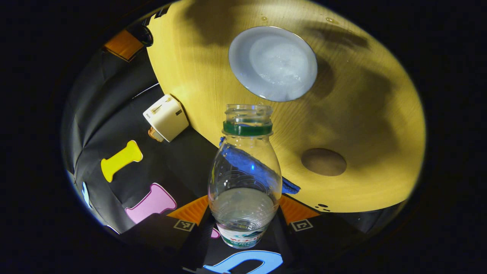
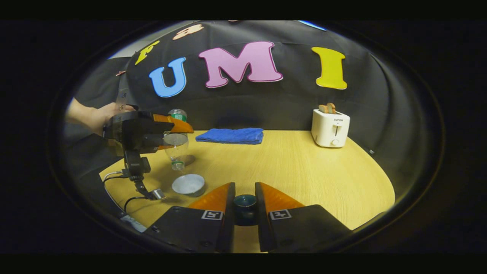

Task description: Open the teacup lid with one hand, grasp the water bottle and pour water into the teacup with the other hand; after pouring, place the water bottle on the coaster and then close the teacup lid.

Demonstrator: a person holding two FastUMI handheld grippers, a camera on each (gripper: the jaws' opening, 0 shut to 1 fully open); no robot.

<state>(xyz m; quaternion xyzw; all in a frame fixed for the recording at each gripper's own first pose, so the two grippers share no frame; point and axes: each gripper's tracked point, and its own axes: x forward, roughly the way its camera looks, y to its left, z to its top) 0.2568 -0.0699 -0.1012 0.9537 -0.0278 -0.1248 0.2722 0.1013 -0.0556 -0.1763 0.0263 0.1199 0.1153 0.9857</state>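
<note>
While the left tool (image 1: 243, 224) grips the water bottle (image 1: 245, 179), uncapped and roughly a third full, the left gripper view looks down on the yellow bench (image 1: 365, 114). Teacup (image 1: 273, 62): open, pale inside, lying beyond the bottle mouth. Coaster (image 1: 323, 162): a brown disc to the right, bare. Blue cloth (image 1: 255, 167): seen through the bottle. White toaster (image 1: 166, 118): at the bench edge, left.

Right gripper view. Right tool (image 2: 245, 211): closed on a small dark lid (image 2: 245, 203), held near the bench's near edge. Left tool (image 2: 167, 133): far left, held by a hand (image 2: 95, 116), bottle upright above the bench, the teacup (image 2: 188, 185) below and nearer, the coaster partly behind the bottle.

Risks, judged: a mouth tipped off-centre would spill onto the bench; the smooth bottle could slip in the tool; a bottle set on the coaster's edge could topple.

Writing: bottle label and toaster lettering too small to read.
</note>
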